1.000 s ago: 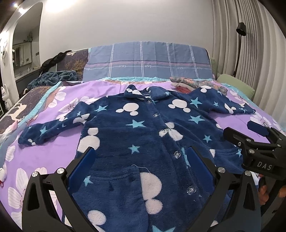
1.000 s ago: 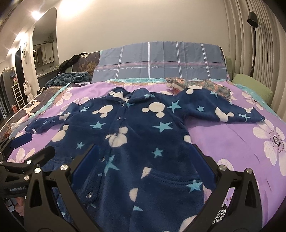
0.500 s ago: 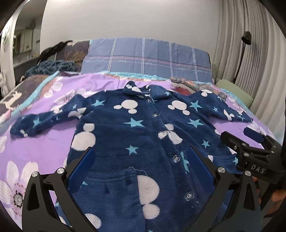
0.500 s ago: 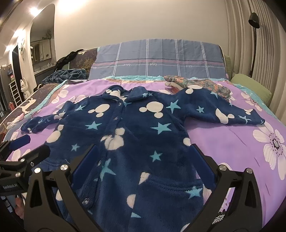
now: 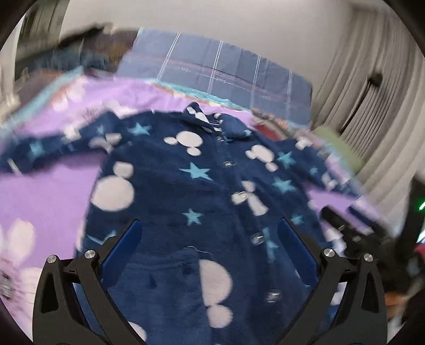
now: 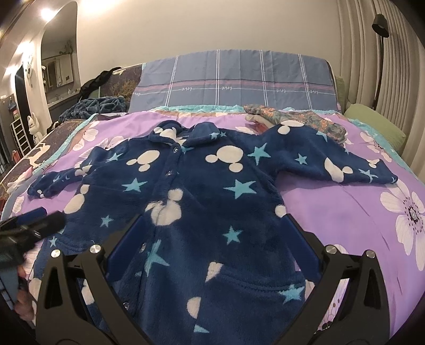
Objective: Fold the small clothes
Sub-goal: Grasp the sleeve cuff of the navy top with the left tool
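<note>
A small navy fleece jacket [image 6: 202, 191] with white mouse heads and pale blue stars lies flat and buttoned on the purple flowered bedspread [image 6: 345, 212], both sleeves spread out. My right gripper [image 6: 212, 228] hovers open over its lower front, nothing between the fingers. In the left wrist view the jacket [image 5: 202, 191] is blurred by motion; my left gripper [image 5: 209, 233] is open above the lower left front. The left gripper [image 6: 29, 225] also shows blurred at the left edge of the right wrist view, and the right gripper [image 5: 345, 225] at the right edge of the left wrist view.
A folded patterned garment [image 6: 292, 119] lies beyond the right sleeve. A blue plaid cover [image 6: 233, 79] stands at the head of the bed, a green pillow [image 6: 377, 124] at the right, dark clothes [image 6: 95, 106] at the back left. Curtains and a lamp [image 6: 379, 24] line the right wall.
The left gripper has swung fast, tilting and blurring its view, and sits further left over the jacket. The right gripper has crept slightly forward. Both stay open.
</note>
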Demonstrator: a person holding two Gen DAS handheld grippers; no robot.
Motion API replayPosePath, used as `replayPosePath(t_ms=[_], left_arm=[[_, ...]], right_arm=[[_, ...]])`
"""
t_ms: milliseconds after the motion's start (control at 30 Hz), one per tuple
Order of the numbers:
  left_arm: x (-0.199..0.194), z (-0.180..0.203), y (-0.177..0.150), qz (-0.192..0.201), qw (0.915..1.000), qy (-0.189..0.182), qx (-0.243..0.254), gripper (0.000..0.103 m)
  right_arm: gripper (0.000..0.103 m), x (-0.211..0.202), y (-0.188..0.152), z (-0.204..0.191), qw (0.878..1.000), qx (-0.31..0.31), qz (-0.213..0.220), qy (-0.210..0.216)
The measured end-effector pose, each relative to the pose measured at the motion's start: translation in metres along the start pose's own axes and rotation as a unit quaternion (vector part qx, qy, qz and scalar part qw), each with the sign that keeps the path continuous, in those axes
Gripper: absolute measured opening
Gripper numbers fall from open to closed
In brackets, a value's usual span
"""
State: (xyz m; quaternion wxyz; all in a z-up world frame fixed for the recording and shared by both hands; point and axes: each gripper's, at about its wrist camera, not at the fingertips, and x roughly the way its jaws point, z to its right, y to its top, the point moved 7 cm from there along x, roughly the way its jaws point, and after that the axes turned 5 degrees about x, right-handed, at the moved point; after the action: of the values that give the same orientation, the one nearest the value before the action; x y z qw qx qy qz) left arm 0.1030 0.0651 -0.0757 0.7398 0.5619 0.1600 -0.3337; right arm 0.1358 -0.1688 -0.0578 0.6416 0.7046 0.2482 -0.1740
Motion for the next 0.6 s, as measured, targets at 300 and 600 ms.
replayPosePath(t_ms=[300,600], left_arm=[[-0.043,-0.195,0.016,0.094,0.9664,0.138,-0.195,0.102],[-0.011,-0.376,0.006,0.057,0.9091,0.171,-0.375,0.052]], right_arm=[[0.101,0.019,-0.004,0.008,1.000,-0.010,-0.016,-0.023],[0.101,0.037,0.001,-0.002,0.998,-0.042,-0.031,-0.040]])
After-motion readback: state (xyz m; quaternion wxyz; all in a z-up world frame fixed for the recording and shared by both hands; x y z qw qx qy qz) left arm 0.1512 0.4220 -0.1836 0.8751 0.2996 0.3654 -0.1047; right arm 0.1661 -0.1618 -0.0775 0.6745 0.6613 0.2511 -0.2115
